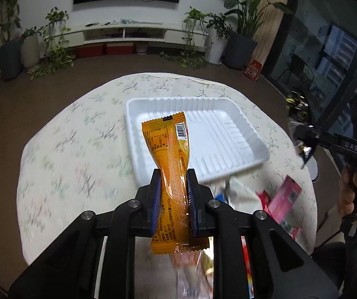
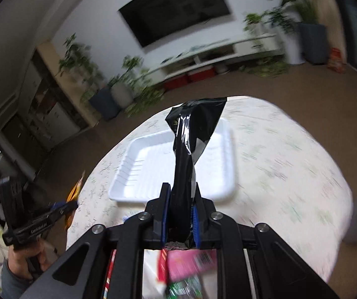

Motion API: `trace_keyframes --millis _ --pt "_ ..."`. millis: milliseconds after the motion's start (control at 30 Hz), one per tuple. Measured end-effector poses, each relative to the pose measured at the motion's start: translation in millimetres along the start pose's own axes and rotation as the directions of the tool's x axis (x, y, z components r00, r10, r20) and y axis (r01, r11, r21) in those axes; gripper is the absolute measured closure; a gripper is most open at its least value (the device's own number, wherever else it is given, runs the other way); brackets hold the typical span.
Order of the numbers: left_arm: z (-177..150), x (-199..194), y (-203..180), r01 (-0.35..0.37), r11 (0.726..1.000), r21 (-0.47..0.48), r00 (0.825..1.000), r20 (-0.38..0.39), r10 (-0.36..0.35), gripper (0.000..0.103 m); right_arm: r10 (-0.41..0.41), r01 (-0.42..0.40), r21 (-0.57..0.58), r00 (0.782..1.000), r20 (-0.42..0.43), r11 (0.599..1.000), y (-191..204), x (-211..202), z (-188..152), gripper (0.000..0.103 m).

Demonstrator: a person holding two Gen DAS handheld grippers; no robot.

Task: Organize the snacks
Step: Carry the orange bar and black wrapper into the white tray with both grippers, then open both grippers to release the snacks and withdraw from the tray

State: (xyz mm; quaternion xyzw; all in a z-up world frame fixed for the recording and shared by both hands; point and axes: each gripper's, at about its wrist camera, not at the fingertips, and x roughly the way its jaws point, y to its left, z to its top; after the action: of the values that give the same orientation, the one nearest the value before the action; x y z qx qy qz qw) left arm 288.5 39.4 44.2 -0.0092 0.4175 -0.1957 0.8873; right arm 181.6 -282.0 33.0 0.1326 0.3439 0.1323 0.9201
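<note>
My left gripper is shut on a long orange snack packet, which sticks out ahead of the blue pads above the near left part of the white foam tray. My right gripper is shut on a black snack packet that stands up in front of the same white tray. The tray holds nothing and rests on a round table with a floral cloth. At the right edge of the left wrist view the right gripper is seen side-on, held by a hand.
Loose snack packets lie near the table's front edge: a pink one, white and blue ones, and a pink packet under the right gripper. A hand holds the left gripper at the table's left. Plants, a TV bench and floor lie beyond.
</note>
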Motion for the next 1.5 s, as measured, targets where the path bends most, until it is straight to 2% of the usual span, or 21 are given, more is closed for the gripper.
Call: trace_keyframes --millis 100,167,333,400,633,867,967,1033,1067,1167,1233,1333,1400,1500 --pt "27.3 33.9 -5.0 -0.022 0.999 0.024 0.999 -0.04 0.023 0.086 0.018 -0.018 0.006 0.998 -0.061 1.0 1.9 46.5 28.5 0.086" --pt "38.6 56.6 -4.9 -0.032 0.999 0.023 0.997 -0.071 0.033 0.086 -0.001 0.001 0.0 0.996 -0.09 1.0 1.1 73.9 39.3 0.086" --pt "49.0 104.9 2.5 -0.044 0.999 -0.002 0.989 -0.139 0.044 0.086 -0.05 0.051 0.005 0.983 -0.179 0.999 -13.0 131.5 42.0 0.086" --pt "48.9 118.2 0.3 -0.051 0.999 0.006 0.986 -0.156 0.052 0.086 -0.065 0.065 -0.006 0.979 -0.194 0.998 -15.6 142.4 41.5 0.086" --pt "25.5 145.2 -3.9 -0.079 0.997 0.014 0.976 -0.205 0.08 0.085 -0.146 0.135 -0.061 0.957 -0.251 0.989 -19.7 163.0 29.7 0.086" --pt "17.9 158.2 3.7 -0.127 0.992 0.008 0.971 -0.201 0.126 0.084 -0.183 0.168 -0.081 0.949 -0.258 0.982 -21.6 170.0 22.4 0.084" --pt "19.0 159.1 6.3 -0.141 0.99 0.001 0.972 -0.192 0.138 0.084 -0.185 0.171 -0.079 0.951 -0.249 0.982 -21.6 169.9 23.0 0.078" --pt "19.8 157.2 7.1 -0.15 0.989 -0.004 0.972 -0.184 0.146 0.083 -0.191 0.177 -0.076 0.95 -0.249 0.981 -21.2 168.9 22.8 0.062" --pt "19.5 155.5 6.7 -0.158 0.987 -0.002 0.971 -0.181 0.155 0.083 -0.191 0.177 -0.077 0.951 -0.244 0.981 -21.6 167.5 22.7 0.06" --pt "18.3 150.2 5.2 -0.171 0.985 -0.001 0.971 -0.168 0.168 0.074 -0.188 0.175 -0.074 0.955 -0.228 0.982 -21.7 162.6 24.9 0.054" --pt "17.9 145.3 2.3 -0.168 0.986 -0.001 0.973 -0.157 0.166 0.057 -0.175 0.166 -0.063 0.96 -0.217 0.984 -21.8 158.0 27.3 0.045" --pt "17.4 137.8 -6.5 -0.165 0.986 0.016 0.976 -0.144 0.165 0.046 -0.148 0.143 -0.041 0.971 -0.188 0.989 -21.4 149.2 32.2 0.039" --pt "17.2 132.6 -11.9 -0.164 0.986 0.026 0.977 -0.131 0.166 0.041 -0.131 0.128 -0.03 0.977 -0.168 0.991 -19.8 143.1 35.5 0.038" --pt "18.5 123.7 -16.7 -0.167 0.986 0.028 0.979 -0.114 0.169 0.04 -0.11 0.108 -0.018 0.985 -0.132 0.994 -18.1 132.7 40.4 0.035"
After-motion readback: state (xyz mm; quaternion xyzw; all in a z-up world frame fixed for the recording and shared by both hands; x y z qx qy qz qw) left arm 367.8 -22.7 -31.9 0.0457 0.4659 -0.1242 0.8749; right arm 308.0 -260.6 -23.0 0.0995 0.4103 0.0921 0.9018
